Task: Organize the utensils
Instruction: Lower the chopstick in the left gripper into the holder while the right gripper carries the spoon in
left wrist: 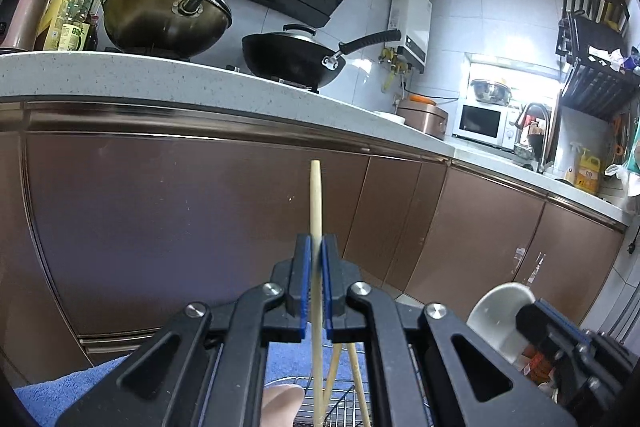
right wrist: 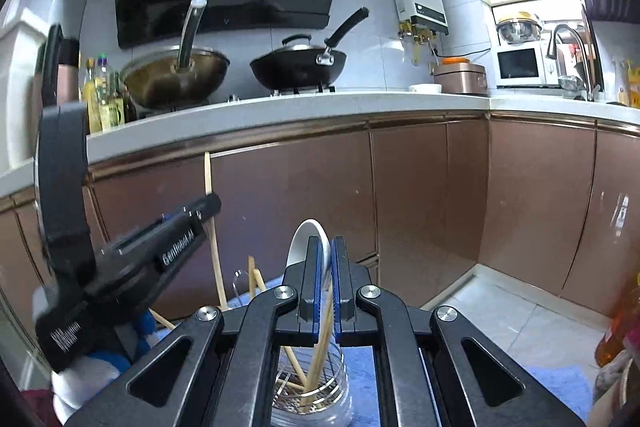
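Note:
In the left wrist view my left gripper [left wrist: 316,247] is shut on a pale wooden chopstick [left wrist: 315,195] that stands upright between the blue pads. Under it, more chopsticks [left wrist: 340,367] stand in a wire holder [left wrist: 316,399]. My right gripper [right wrist: 326,247] is shut on a white ceramic spoon [right wrist: 302,239], whose bowl rises above the fingertips. Directly below is a clear jar [right wrist: 320,399] holding several chopsticks [right wrist: 320,343]. Each gripper shows in the other's view: the left gripper [right wrist: 212,203] with its chopstick [right wrist: 207,171], and the right gripper [left wrist: 536,319] with the spoon [left wrist: 496,307].
A blue towel [right wrist: 560,379] covers the surface under the holders. Brown cabinet doors [left wrist: 180,207] face me below a white speckled counter [left wrist: 120,75]. On the counter stand two woks [right wrist: 296,67], oil bottles [left wrist: 72,15], a microwave [right wrist: 520,65] and a faucet [right wrist: 568,39].

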### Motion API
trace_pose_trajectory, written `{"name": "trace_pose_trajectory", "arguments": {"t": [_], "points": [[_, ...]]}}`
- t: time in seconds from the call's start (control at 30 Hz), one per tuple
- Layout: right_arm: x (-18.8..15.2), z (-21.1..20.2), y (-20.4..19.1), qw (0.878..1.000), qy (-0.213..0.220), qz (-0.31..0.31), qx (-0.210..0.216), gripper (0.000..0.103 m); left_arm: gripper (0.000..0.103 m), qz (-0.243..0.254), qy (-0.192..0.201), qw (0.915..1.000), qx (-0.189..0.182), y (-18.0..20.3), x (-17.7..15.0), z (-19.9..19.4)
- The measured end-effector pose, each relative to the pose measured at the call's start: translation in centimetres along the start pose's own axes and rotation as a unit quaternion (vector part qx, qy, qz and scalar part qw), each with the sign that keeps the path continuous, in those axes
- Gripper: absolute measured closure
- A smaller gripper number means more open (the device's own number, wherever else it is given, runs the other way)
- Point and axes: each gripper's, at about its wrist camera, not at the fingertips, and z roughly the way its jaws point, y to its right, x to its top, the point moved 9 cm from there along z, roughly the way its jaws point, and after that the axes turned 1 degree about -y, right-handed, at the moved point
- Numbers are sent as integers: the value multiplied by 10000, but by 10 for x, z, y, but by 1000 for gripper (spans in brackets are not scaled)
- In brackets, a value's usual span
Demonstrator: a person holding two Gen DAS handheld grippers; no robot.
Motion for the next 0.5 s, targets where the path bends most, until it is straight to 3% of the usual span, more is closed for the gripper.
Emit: {"name": "trace_pose_trajectory", "arguments": {"t": [0.33, 0.5], "points": [[8, 10, 0, 9996, 197, -92, -202, 98, 98, -184, 52, 9998, 81, -7, -1, 2], [-7, 19, -6, 9982, 139, -412, -415, 98, 98, -229, 68, 9997, 94, -6, -12, 4]]}}
